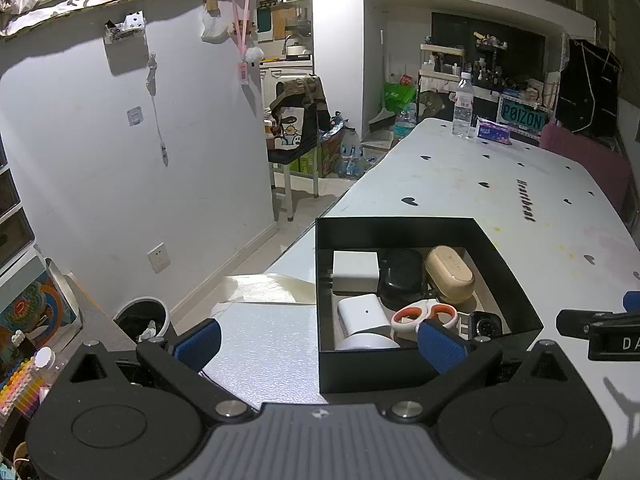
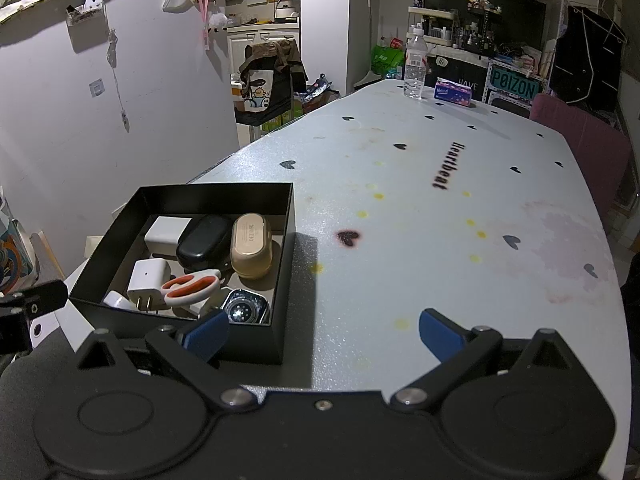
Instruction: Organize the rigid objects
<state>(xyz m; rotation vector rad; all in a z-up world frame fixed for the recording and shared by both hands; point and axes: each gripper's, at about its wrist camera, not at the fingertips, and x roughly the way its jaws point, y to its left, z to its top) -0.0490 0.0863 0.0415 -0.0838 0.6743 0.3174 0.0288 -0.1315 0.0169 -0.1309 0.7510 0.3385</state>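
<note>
A black open box [image 1: 400, 368] [image 2: 216, 196] stands at the near left of the table. Inside lie white chargers [image 1: 362, 314] [image 2: 146, 278], a black case [image 1: 400, 276] [image 2: 204, 240], a tan case [image 1: 450, 274] [image 2: 251, 246], orange-handled scissors [image 1: 424, 316] [image 2: 190, 289] and a smartwatch [image 1: 486, 326] [image 2: 244, 307]. My left gripper [image 1: 320, 346] is open in front of the box, its right fingertip [image 1: 440, 346] over the near wall. My right gripper [image 2: 322, 338] is open and holds nothing, with its left fingertip [image 2: 206, 336] at the box's near right corner.
The white table cover [image 2: 440, 220] with black hearts stretches away. A water bottle [image 2: 415, 64] and a tissue pack [image 2: 454, 93] stand at its far end. A bin [image 1: 140, 318] sits on the floor to the left, and a pink chair [image 2: 580, 140] stands at the right.
</note>
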